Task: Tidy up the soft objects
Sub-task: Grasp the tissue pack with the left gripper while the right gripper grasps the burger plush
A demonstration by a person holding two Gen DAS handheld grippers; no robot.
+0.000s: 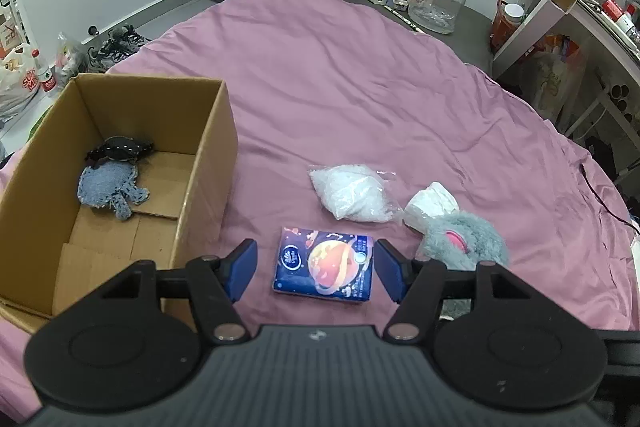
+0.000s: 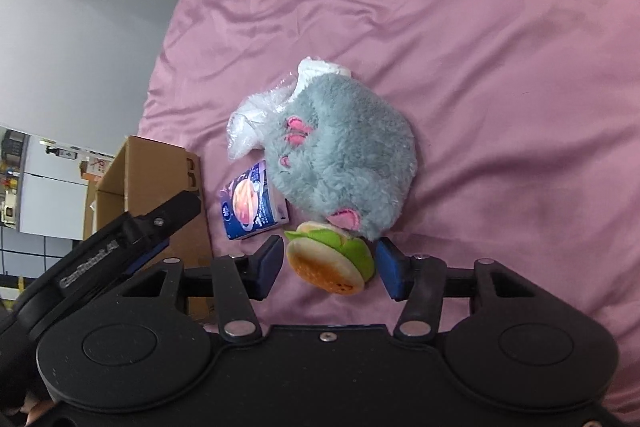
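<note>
Pink bedding covers the bed we are working over, with a cluttered desk and a big clear water jug off at the room's edge. We take the cardboard box as our landmark: it stands open-topped on the bed, and inside it lie a blue knitted piece and a dark beaded item against the far wall, which we judge to be soft things already sorted. Just beside the box's right wall lies the tissue pack, flat on the bedding, and our left gripper straddles it with its fingers half-wide, one pad on each side; we see a gap at both pads, so nothing is gripped yet. Farther from the box sit a clear bag of white filling, a folded white cloth and the grey plush toy, bunched together and touching. On the side of the plush away from the bag lies the burger toy, tucked against the plush, and our right gripper brackets it with fingers at a middling width, pads close to its sides but, as far as we can tell, not pressing. We read both grippers as lined up so that each can close on a small item and carry it to the box.
</note>
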